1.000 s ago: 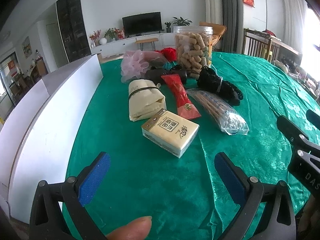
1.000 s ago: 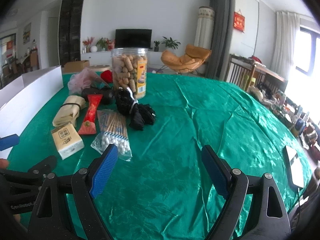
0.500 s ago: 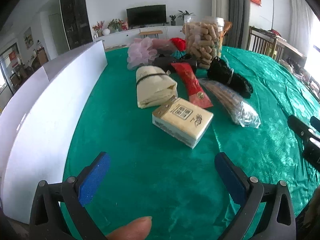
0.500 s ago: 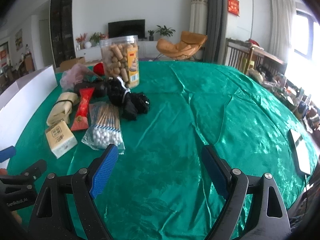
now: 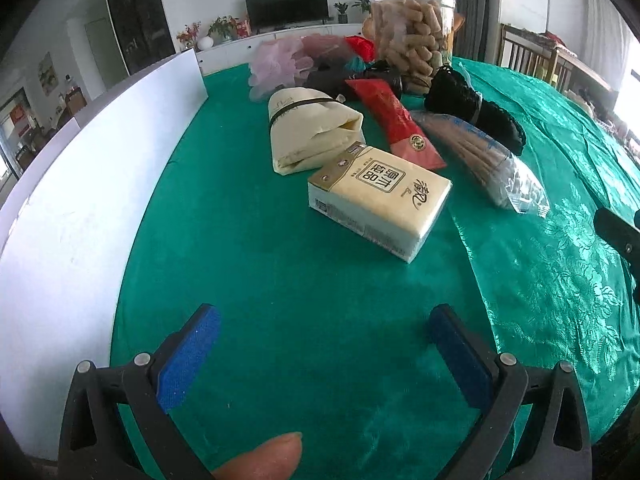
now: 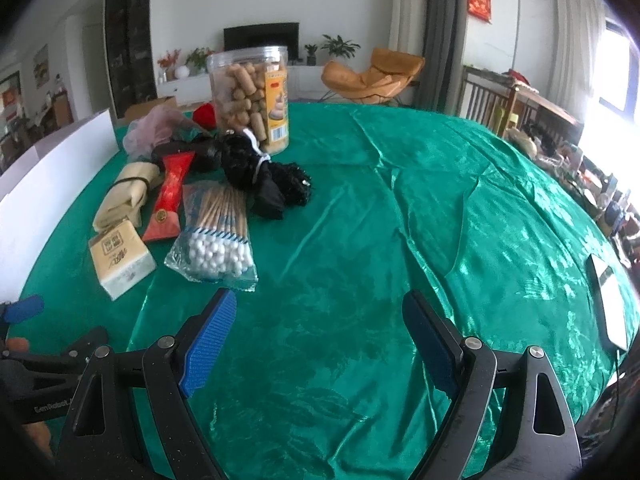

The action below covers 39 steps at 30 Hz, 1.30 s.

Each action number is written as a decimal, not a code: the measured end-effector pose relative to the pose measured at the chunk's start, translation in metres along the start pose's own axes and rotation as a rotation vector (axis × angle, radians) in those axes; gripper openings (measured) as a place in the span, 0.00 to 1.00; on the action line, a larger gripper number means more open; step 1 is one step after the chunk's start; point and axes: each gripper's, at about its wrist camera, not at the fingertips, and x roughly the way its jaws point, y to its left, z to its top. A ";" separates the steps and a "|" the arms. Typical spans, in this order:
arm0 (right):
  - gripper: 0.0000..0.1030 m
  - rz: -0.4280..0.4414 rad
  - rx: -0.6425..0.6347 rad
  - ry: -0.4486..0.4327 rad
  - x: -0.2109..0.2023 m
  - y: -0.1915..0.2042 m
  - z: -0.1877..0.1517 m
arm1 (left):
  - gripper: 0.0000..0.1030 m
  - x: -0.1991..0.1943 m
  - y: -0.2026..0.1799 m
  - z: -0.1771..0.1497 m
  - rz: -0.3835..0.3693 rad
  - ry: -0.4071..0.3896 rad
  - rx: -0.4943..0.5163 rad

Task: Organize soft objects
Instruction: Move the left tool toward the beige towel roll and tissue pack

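A row of soft items lies on the green tablecloth (image 5: 280,280). Nearest is a cream tissue pack (image 5: 380,200), also in the right wrist view (image 6: 120,258). Behind it lie a folded cream cloth (image 5: 312,132), a red packet (image 5: 396,124), a bag of cotton swabs (image 5: 484,160), a black bundle (image 5: 472,112) and a pink mesh puff (image 5: 280,64). My left gripper (image 5: 326,352) is open and empty, a short way in front of the tissue pack. My right gripper (image 6: 320,340) is open and empty, just right of the cotton swabs (image 6: 214,236).
A white box wall (image 5: 80,184) runs along the table's left edge. A clear jar of snacks (image 6: 252,96) stands behind the items. A flat white device (image 6: 610,300) lies at the table's right edge. Chairs and shelves stand beyond the table.
My left gripper has moved forward toward the tissue pack, which now looks larger. My right gripper has moved forward and turned slightly left toward the cotton swabs. Both jaws stay open.
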 end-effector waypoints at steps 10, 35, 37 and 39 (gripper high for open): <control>0.85 0.013 -0.012 0.079 0.016 0.005 -0.006 | 1.00 0.011 0.008 0.009 -0.052 0.046 -0.041; 0.85 0.022 -0.021 0.172 0.032 0.009 -0.014 | 1.00 0.029 0.017 0.031 -0.160 0.068 0.080; 0.85 0.026 -0.014 0.176 0.032 0.008 -0.014 | 1.00 0.031 0.016 0.035 -0.167 0.070 0.092; 0.85 0.036 0.000 0.180 0.033 0.006 -0.015 | 1.00 0.035 0.018 0.040 -0.173 0.077 0.090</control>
